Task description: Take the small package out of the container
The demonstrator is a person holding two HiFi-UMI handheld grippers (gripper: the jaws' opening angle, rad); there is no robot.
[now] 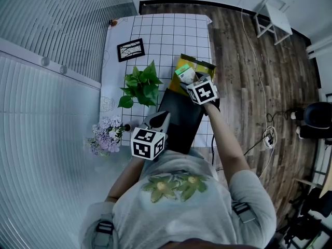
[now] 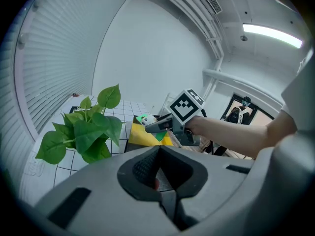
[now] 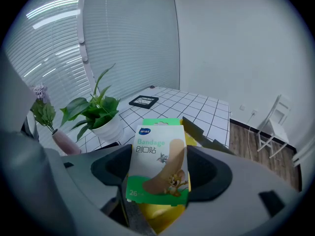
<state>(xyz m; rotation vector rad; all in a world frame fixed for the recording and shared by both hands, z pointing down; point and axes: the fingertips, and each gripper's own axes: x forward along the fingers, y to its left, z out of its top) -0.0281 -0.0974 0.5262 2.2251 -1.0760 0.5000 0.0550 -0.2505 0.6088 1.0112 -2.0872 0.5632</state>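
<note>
Over container (image 1: 181, 63) at 12 o'clock, right gripper (image 3: 158, 181) pinches package (image 3: 157, 151); we fear slick card slipping back in. Left gripper (image 2: 158, 178) pressed together, empty.

Grn/wht pkg (image 3: 156, 163), yellow container (image 2: 140, 135), wht tablecloth (image 1: 171, 35) w/ blk grid
</note>
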